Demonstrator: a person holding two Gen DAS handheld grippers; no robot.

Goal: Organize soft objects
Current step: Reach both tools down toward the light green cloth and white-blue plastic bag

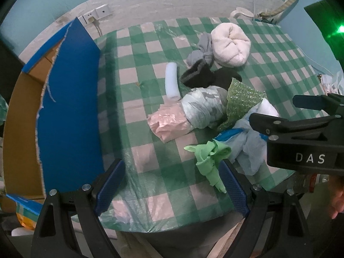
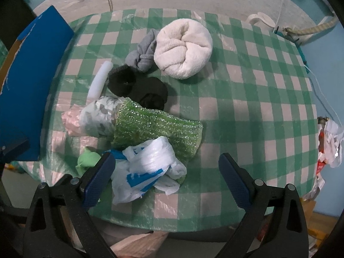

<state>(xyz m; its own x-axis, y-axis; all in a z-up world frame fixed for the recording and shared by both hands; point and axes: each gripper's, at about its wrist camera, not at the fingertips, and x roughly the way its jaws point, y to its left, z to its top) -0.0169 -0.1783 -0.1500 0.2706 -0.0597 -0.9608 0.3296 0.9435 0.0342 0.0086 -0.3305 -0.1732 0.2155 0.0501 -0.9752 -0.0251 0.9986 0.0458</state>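
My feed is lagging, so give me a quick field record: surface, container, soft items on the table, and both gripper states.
surface: green checked tablecloth
container: blue cardboard box, at the table's left edge, open
far items: rolled white towel, knotted grey sock
middle items: black socks, white foam tube, sparkly green cloth
near items: white plastic bag, light green cloth
left gripper: open, empty
right gripper: open, around the bag
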